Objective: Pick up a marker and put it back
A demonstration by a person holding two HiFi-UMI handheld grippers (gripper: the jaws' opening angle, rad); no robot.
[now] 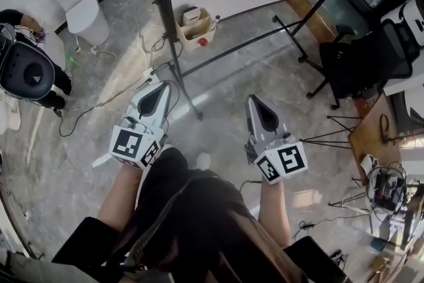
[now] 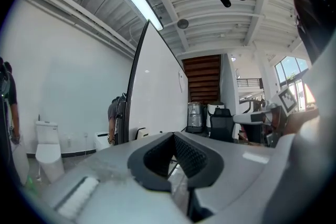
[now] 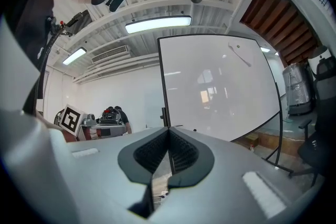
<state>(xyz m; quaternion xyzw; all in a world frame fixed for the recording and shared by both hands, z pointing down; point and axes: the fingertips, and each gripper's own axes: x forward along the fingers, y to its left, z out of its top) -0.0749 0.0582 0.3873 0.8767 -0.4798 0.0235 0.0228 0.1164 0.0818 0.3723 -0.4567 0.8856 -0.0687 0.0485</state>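
Left tongs point(image 1: 161, 89) and right tongs point(image 1: 254, 101) are both pinched shut, holding nothing. What looks like the marker point(image 3: 240, 55) sits slanted on the whiteboard point(image 3: 220, 86), upper right of the right gripper view. Right one's probably closer.

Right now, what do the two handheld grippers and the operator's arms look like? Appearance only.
Left gripper and right gripper match: light grey wedge-shaped shells tapering to the jaws, which have a black ribbed lining around a teardrop-shaped opening. Each carries a white cube with black square markers at the hand end. No cables show on either. The person wears a dark top; the forearms are bare.
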